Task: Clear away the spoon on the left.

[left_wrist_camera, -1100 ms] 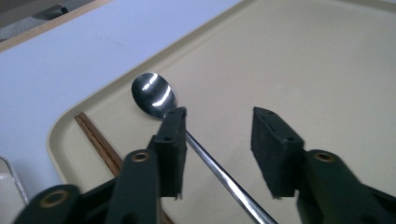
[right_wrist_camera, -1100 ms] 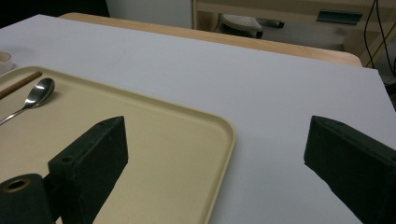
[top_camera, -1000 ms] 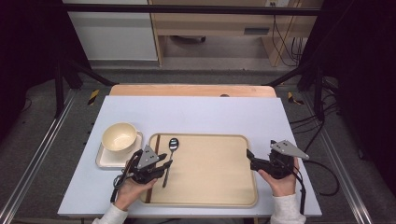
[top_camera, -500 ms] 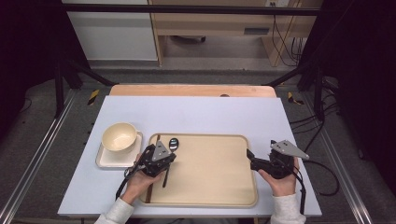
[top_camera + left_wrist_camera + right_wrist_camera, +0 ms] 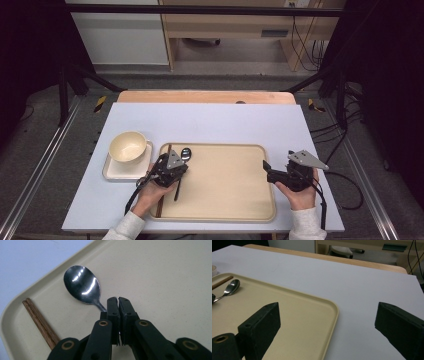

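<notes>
The left gripper [image 5: 118, 300] pinches the spoon [image 5: 82, 286] at its thin neck, a light, stiff, slippery hold, while the right gripper [image 5: 327, 322] gapes wide

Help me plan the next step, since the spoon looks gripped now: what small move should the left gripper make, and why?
Probably lift it straight up a little. The left gripper has closed on the spoon at its handle, while the bowl end lies on the tray beside the chopsticks. A short lift would test the hold and clear the rim.
</notes>
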`<state>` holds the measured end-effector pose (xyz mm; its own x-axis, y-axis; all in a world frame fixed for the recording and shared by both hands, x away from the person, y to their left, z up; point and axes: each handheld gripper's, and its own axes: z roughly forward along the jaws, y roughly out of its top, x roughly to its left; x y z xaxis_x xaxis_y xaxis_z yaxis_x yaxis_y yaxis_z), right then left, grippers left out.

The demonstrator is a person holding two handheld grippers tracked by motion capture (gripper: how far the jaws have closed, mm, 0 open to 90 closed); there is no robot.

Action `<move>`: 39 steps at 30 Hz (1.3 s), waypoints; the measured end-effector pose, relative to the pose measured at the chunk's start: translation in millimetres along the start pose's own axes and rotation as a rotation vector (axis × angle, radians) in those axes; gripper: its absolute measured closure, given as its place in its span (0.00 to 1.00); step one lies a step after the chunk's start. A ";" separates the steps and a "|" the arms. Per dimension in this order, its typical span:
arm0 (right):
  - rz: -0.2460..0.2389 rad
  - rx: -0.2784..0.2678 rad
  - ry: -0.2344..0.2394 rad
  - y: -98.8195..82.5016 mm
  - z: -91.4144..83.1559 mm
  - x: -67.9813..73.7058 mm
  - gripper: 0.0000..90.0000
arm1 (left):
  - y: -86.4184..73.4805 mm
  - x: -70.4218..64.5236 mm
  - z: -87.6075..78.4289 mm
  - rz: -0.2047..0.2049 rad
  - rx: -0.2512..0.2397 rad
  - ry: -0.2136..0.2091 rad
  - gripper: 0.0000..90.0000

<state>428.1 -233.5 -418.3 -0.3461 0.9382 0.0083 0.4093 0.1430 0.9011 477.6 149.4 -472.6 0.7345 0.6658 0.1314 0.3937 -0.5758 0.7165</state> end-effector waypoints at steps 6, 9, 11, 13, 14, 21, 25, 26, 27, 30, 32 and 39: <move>0.004 -0.002 0.001 0.0 -0.3 -0.4 0.07 | 0.1 -0.4 -0.1 0.014 0.001 -0.008 0.97; 0.003 0.001 0.000 -0.1 0.0 -0.4 0.07 | 0.2 -1.4 0.7 0.014 0.008 -0.010 0.98; 0.000 0.002 -0.001 -0.2 0.4 -0.1 0.07 | 0.2 -1.7 0.7 0.018 0.008 -0.011 0.99; -0.001 0.001 0.000 -0.1 0.3 0.0 0.07 | 0.1 -1.7 0.6 0.016 0.011 -0.008 0.99; 0.001 0.000 0.001 0.0 0.1 0.0 0.07 | 0.0 -1.3 0.4 0.015 0.013 -0.006 0.99; 0.002 -0.002 -0.001 0.0 -0.5 -0.4 0.07 | -1.5 1.7 -1.4 -0.007 0.034 0.021 1.00; 0.002 -0.003 -0.002 0.0 -0.7 -0.5 0.07 | -2.2 2.2 -1.7 -0.010 0.033 0.031 1.00; 0.002 -0.002 -0.001 0.0 -0.8 -0.5 0.07 | -2.3 2.4 -1.8 -0.013 0.033 0.033 1.00; 0.002 -0.001 0.000 0.0 -0.7 -0.4 0.07 | -2.3 2.8 -2.1 -0.017 0.036 0.036 1.00; -0.001 0.000 0.000 -0.1 -0.6 -0.3 0.07 | -2.8 4.3 -2.3 -0.030 0.038 0.045 1.00; 0.001 0.000 0.001 -0.1 -0.7 -0.2 0.07 | -3.0 5.3 -2.8 -0.031 0.045 0.050 1.00; 0.003 -0.006 0.000 0.1 -1.0 -0.3 0.07 | -3.8 7.0 -4.3 -0.037 0.055 0.069 1.00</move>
<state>427.4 -234.1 -417.8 -0.3443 0.9388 0.0111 0.4057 0.1381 0.9035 478.9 158.3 -471.4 0.6801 0.7169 0.1535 0.4510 -0.5742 0.6833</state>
